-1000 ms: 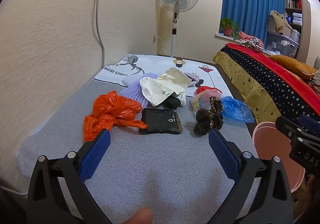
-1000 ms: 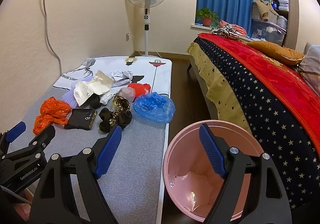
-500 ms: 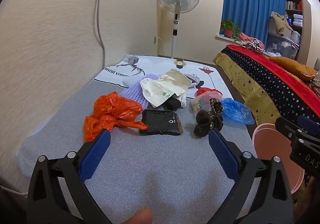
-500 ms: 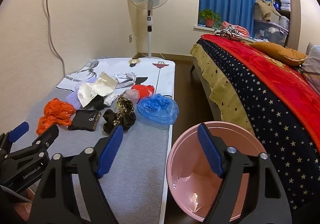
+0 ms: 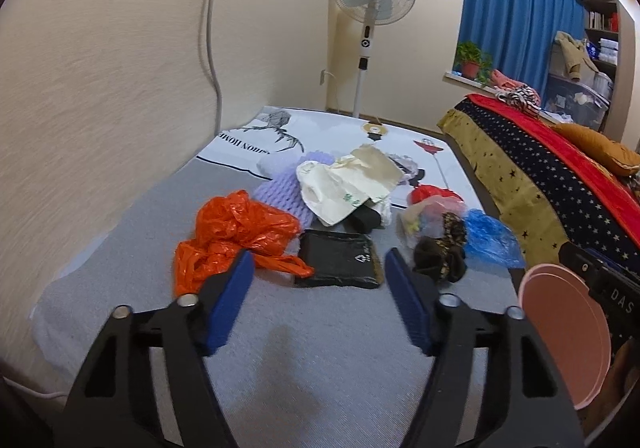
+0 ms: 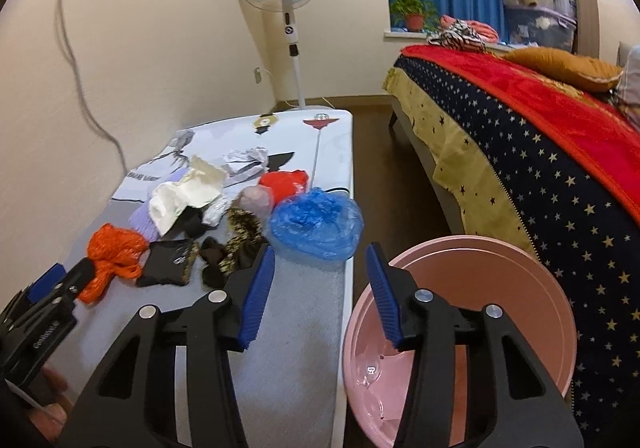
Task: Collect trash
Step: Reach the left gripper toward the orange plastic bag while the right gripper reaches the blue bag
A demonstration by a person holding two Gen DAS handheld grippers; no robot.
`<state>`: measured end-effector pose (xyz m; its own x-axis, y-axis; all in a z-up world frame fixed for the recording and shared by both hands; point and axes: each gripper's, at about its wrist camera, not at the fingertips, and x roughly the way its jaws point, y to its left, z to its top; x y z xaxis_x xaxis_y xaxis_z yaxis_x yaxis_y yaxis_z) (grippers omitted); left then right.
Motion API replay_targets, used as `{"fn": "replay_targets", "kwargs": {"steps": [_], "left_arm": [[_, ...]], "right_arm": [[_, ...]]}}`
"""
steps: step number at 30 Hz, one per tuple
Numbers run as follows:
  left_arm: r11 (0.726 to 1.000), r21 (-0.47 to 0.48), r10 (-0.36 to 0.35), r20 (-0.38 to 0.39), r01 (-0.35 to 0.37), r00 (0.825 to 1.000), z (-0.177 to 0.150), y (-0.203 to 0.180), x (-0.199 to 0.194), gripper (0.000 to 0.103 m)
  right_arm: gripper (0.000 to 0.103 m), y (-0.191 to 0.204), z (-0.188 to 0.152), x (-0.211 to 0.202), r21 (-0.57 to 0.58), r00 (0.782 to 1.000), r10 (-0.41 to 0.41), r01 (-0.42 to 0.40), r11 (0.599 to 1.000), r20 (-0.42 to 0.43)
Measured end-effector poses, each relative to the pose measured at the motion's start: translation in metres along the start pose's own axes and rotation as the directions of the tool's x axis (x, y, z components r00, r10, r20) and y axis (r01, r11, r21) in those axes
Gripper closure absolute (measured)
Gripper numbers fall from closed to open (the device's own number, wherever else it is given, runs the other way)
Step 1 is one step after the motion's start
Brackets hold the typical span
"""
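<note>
Trash lies in a heap on a grey mat [image 5: 280, 348]: an orange plastic bag [image 5: 232, 232], a flat black pouch [image 5: 338, 258], a white and cream bag [image 5: 344, 188], a dark leopard-print cloth [image 5: 442, 254], a blue plastic bag [image 6: 316, 222] and a red bag [image 6: 282, 182]. A pink bin [image 6: 472, 332] stands on the floor right of the mat. My left gripper [image 5: 320, 288] is open and empty, just short of the black pouch. My right gripper [image 6: 320, 288] is open and empty, over the gap between mat edge and bin, near the blue bag.
A wall with a hanging cable [image 5: 212, 28] runs along the mat's left side. A standing fan [image 6: 286, 0] is at the far end. A bed with a starred cover and red blanket [image 6: 540, 136] stands right of a strip of dark floor [image 6: 384, 176].
Both grippers have moved forward toward the trash, and their jaws stand narrower than before. The right view has swung a little left toward the blue bag.
</note>
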<state>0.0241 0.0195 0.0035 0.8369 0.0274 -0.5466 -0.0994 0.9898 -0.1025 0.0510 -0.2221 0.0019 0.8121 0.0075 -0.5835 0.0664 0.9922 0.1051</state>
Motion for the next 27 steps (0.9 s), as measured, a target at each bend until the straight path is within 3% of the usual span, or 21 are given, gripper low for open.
{"fn": "replay_targets", "kwargs": {"steps": [6,13,20,23,27], "left_arm": [[0.999,-0.024,0.032,-0.001,-0.032,0.999,0.007,0.009,0.011,0.043],[0.99,-0.071,0.119,-0.012,-0.12,0.993,0.011,0.03,0.029,0.043],[0.961,-0.149,0.223,-0.072,-0.231,0.972,0.011,0.053,0.052,0.043],[0.945,-0.179,0.254,-0.119,-0.273,0.96,0.008,0.063,0.062,0.042],[0.925,-0.218,0.274,-0.18,-0.31,0.945,0.004,0.075,0.074,0.037]], "right_arm": [[0.055,-0.015,0.004,0.033,0.058,0.999,-0.009,0.012,0.998,-0.046],[0.055,-0.023,0.003,0.075,0.094,0.993,-0.028,0.038,0.995,-0.111],[0.056,-0.026,0.0,0.103,0.121,0.987,-0.02,0.04,0.992,-0.162],[0.07,-0.028,0.0,0.112,0.127,0.984,-0.009,0.033,0.991,-0.18],[0.097,-0.029,-0.002,0.116,0.135,0.982,0.008,0.018,0.991,-0.191]]}}
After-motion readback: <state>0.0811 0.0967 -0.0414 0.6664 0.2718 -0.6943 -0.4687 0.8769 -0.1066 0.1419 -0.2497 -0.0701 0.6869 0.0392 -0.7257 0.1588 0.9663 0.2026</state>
